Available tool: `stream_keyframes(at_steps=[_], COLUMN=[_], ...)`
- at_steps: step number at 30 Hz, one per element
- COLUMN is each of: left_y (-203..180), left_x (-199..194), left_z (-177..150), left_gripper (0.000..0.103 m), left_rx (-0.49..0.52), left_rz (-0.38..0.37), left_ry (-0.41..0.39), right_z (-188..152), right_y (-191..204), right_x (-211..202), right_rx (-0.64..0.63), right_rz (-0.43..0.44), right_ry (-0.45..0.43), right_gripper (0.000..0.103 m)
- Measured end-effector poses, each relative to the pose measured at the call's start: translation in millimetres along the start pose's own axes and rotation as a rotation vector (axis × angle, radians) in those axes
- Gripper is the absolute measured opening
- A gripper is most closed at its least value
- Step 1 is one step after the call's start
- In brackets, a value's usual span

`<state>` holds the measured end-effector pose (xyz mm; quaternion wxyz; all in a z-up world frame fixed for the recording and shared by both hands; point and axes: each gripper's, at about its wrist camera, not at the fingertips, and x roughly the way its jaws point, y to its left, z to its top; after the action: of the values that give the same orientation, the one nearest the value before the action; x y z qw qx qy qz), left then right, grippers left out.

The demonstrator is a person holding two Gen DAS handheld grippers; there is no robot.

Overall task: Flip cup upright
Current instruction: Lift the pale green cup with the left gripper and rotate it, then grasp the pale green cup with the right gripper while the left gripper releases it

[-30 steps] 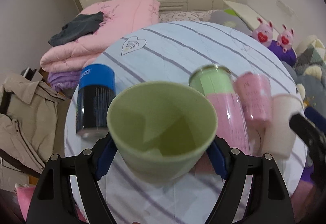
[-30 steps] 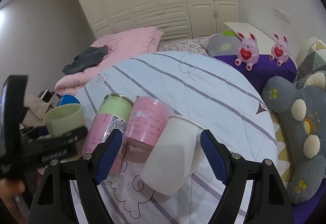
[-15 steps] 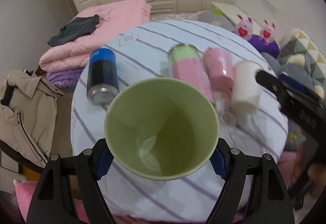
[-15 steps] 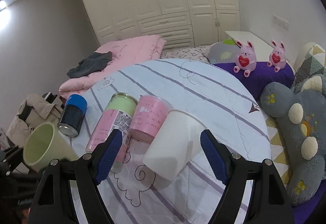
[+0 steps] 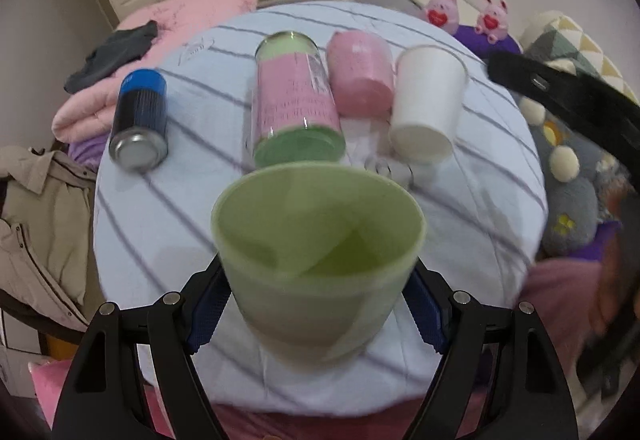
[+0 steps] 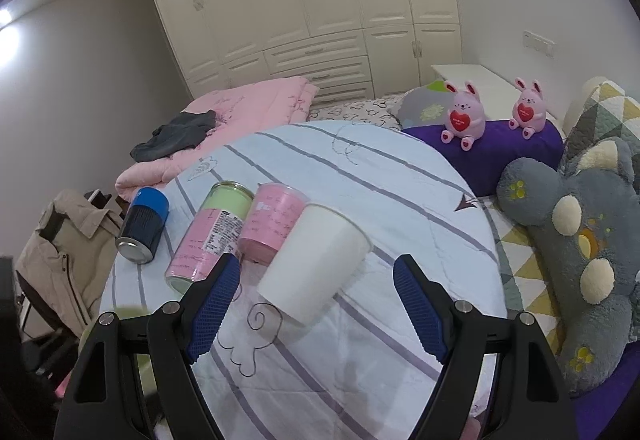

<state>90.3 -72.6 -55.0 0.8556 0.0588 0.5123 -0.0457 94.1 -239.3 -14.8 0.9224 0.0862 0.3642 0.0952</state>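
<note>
- Striped pale-blue cloth covers the round table (image 5: 460,207), which fills the middle of both views and carries every container.
- Pink quilt (image 6: 256,107) is seen at upper left behind the table, with a dark garment (image 6: 176,133) lying on it.
- Grey plush toy (image 6: 580,240) is seen at the right edge of the right wrist view.
- Green cup (image 5: 320,256) is held in the lower middle of the left wrist view, mouth turned up toward the camera, above the near part of the table.
- Left gripper (image 5: 316,304) is clamped on that cup, one blue pad (image 5: 208,304) pressed to each side.
- Right gripper (image 6: 316,300) is spread wide with nothing between its pads, over the white cup.
- Pink-and-green jar (image 5: 294,103) is seen lying on its side at centre, touching the pink cup (image 5: 362,73).
- White cup (image 6: 316,264) is seen on its side just beside the pink cup.
- Blue can (image 5: 140,119) is seen on its side, apart at left.
</note>
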Motion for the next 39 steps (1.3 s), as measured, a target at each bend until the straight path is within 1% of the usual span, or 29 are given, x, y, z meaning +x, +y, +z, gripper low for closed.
stream_keyframes(at_steps=[2,4,6,8,10,12,15,20,25,30,32,35,39], left_y=[2,3,2,3,5,6,7,17,36,48,50,52,54], left_x=[11,25,37,42,44,42,32,7,-12,-15,-15,-13,-9], left_z=[8,13,15,15,15,13,10,0,-16,-27,-30,-32,-29], left_gripper=[0.080,0.080,0.080,0.081,0.085,0.096,0.099,0.100,0.100,0.100,0.100,0.100,0.100], left_rx=[-0.024,-0.031,-0.042,-0.054,-0.069,-0.069,-0.060,-0.057,-0.068,-0.073,-0.070,-0.072,-0.081], left_rz=[-0.020,-0.034,-0.034,-0.053,-0.071,-0.069,-0.075,-0.103,-0.131,-0.153,-0.153,-0.162,-0.165], left_ry=[0.001,0.019,0.027,0.031,0.033,0.024,0.001,-0.041,-0.062,-0.056,-0.053,-0.049,-0.048], right_z=[1,1,1,1,1,1,-1,-8,-12,-14,-17,-23,-29], right_y=[-3,-6,-8,-10,-9,-6,0,18,33,55,56,57,57], right_x=[0,0,0,3,6,10,16,19,14,15,23,37,62], right_rx=[0.007,0.009,0.014,0.023,0.025,0.022,0.016,0.008,0.096,0.115,0.146,0.189,0.212], right_rz=[0.000,0.000,0.001,0.007,0.015,0.021,0.039,0.079,0.196,0.204,0.190,0.219,0.214], right_ry=[0.003,0.005,0.008,0.018,0.031,0.042,0.069,0.115,0.221,0.311,0.379,0.452,0.519], right_gripper=[0.081,0.081,0.081,0.081,0.081,0.081,0.081,0.081,0.081,0.081,0.081,0.081,0.081])
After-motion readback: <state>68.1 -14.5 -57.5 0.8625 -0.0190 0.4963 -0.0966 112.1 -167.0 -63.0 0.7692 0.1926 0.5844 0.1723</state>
